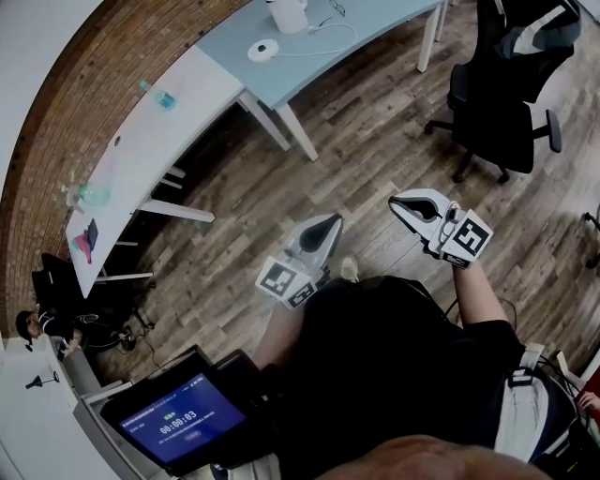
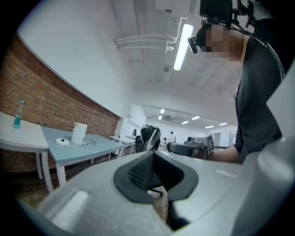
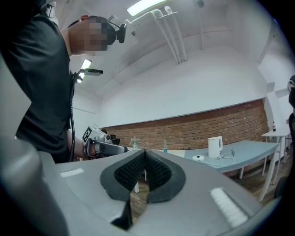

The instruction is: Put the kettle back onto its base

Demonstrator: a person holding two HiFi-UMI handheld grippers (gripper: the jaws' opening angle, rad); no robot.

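A white kettle [image 1: 289, 14] stands on a light blue table [image 1: 375, 28] far ahead, with its round white base [image 1: 263, 50] beside it on a cord. The left gripper view shows the kettle [image 2: 79, 132] and base [image 2: 61, 141] at far left; the right gripper view shows the kettle [image 3: 215, 147] and base [image 3: 198, 157] at right. My left gripper [image 1: 328, 225] and right gripper [image 1: 410, 205] hang over the wooden floor, well short of that table. Both are level, shut and empty: left gripper [image 2: 150, 168], right gripper [image 3: 144, 162].
A white table [image 1: 141, 159] with a blue bottle [image 1: 165, 97] runs along the brick wall at left. A black office chair [image 1: 502, 84] stands at right. A lit screen [image 1: 178, 422] sits at lower left. Wooden floor [image 1: 356, 131] lies between me and the tables.
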